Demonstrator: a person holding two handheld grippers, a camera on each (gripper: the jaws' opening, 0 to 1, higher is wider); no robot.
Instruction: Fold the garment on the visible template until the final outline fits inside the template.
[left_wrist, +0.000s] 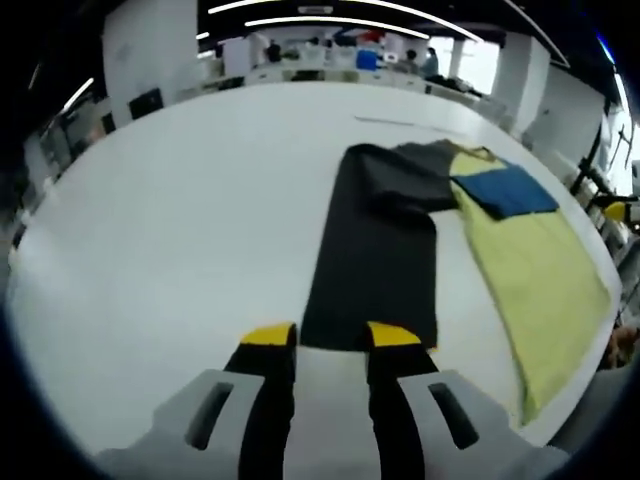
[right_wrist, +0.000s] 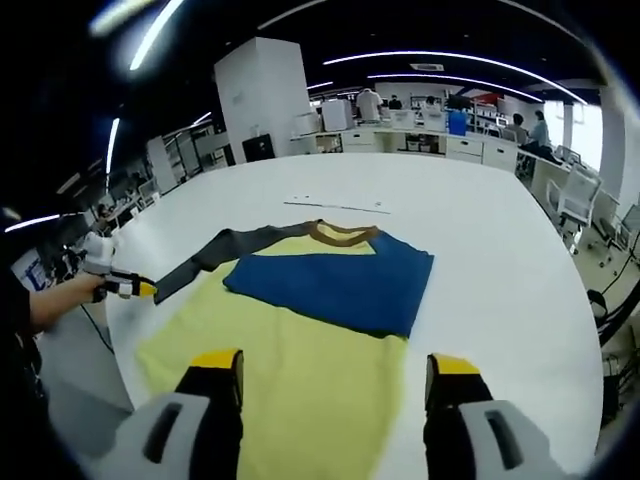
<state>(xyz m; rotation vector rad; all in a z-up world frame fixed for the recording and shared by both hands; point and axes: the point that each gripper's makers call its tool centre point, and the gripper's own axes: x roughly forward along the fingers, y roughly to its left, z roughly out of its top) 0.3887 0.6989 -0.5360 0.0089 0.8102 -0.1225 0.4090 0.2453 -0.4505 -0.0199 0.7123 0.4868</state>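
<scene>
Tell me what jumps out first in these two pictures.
The yellow garment spread on the big white table, with a blue piece lying across its upper half and a brown collar at its far end. In the left gripper view, a long dark cloth lies beside the yellow one, just beyond the open left gripper.

Spread flat on the table (right_wrist: 500, 240), the garment (right_wrist: 300, 400), collar end far from the right gripper (right_wrist: 338, 380), hem end just ahead of its jaws. Folded across the garment's upper part, a sleeve panel (right_wrist: 335, 285). Beyond the garment's collar, a thin strip (right_wrist: 335, 206) on the table. Off the garment's left edge in the right gripper view, the left gripper (right_wrist: 130, 288). In the left gripper view, a long panel (left_wrist: 375, 270) beside the garment (left_wrist: 530, 280), running from near the left gripper (left_wrist: 333, 335) toward the collar.
</scene>
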